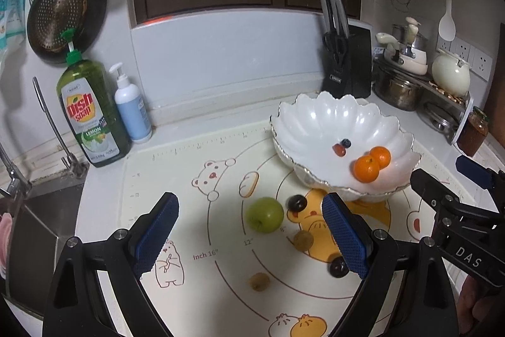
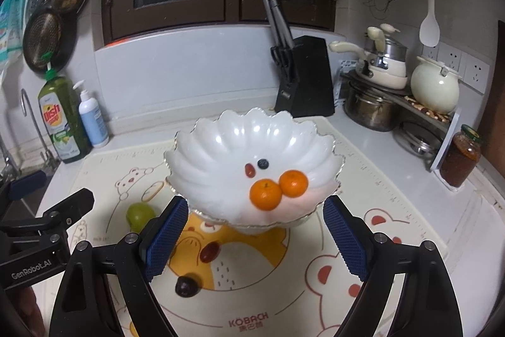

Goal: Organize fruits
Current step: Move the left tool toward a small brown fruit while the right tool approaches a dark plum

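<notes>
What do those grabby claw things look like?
Both are black, angular plastic frames with silver round screws. Each finger carries a dark blue pad with a bumpy grid texture. The left gripper has "GenRobot.AI" printed in white on its side; the right gripper shows the white letters "DAS".

The green bottle (image 1: 91,112) reads "Dish Soap" and "LEMON". The baking mat (image 2: 394,210) says "KÖBACH", "Inch 16"" and "12"". The left gripper (image 2: 34,245) bears "GenRobot.AI", the right gripper (image 1: 467,223) "DAS".

dim, cool light | fisheye-bent edges | glare on bowl (image 2: 221,144)
</notes>
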Demonstrator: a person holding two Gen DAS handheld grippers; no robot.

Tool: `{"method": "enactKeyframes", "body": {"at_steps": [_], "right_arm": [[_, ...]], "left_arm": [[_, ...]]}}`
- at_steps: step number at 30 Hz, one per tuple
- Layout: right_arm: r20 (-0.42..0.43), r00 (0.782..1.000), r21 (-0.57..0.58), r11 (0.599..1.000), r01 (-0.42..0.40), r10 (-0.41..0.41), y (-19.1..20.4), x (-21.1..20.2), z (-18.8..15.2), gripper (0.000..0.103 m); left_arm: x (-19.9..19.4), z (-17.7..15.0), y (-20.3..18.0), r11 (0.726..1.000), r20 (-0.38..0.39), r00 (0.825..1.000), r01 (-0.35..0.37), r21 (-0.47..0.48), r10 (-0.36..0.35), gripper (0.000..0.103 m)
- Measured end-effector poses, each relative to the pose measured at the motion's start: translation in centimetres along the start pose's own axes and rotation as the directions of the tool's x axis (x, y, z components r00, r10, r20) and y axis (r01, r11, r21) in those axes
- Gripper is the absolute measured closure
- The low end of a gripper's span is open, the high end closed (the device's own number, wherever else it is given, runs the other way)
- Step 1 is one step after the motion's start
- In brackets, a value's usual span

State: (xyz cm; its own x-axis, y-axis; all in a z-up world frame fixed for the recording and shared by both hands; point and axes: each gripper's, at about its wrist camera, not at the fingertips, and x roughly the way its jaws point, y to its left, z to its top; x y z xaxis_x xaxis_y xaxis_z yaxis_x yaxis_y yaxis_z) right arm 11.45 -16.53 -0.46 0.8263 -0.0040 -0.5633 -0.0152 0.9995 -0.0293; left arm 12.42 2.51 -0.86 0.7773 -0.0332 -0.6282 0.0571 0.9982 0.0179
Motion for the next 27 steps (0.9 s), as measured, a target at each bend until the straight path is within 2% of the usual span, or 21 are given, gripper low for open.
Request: {"method": "enactKeyframes", "body": {"at_steps": [10, 21, 27], "right_arm": [[-0.029, 0.999, -0.02, 1.0, -0.023, 0.023, 1.3, 0.6, -1.6, 0.015], [-0.059, 0.997, -0.05, 0.998, -0.044, 0.041, 2.5, 1.2, -3.5, 0.015], [-0.082, 0.995, -0.06, 0.997, -0.056, 0.051, 2.9, 1.8, -4.5, 0.015]], "left_arm": [[0.5, -1.8, 0.7, 1.0, -0.027, 0.999, -0.02, 0.014, 0.02, 0.01], [1.5, -4.1, 1.3, 1.0, -0.077, 0.997, 0.007, 0.016, -0.006, 0.01], [2.0, -5.1, 1.3, 1.0, -0.091, 0.996, -0.001, 0.031, 0.004, 0.01]]}}
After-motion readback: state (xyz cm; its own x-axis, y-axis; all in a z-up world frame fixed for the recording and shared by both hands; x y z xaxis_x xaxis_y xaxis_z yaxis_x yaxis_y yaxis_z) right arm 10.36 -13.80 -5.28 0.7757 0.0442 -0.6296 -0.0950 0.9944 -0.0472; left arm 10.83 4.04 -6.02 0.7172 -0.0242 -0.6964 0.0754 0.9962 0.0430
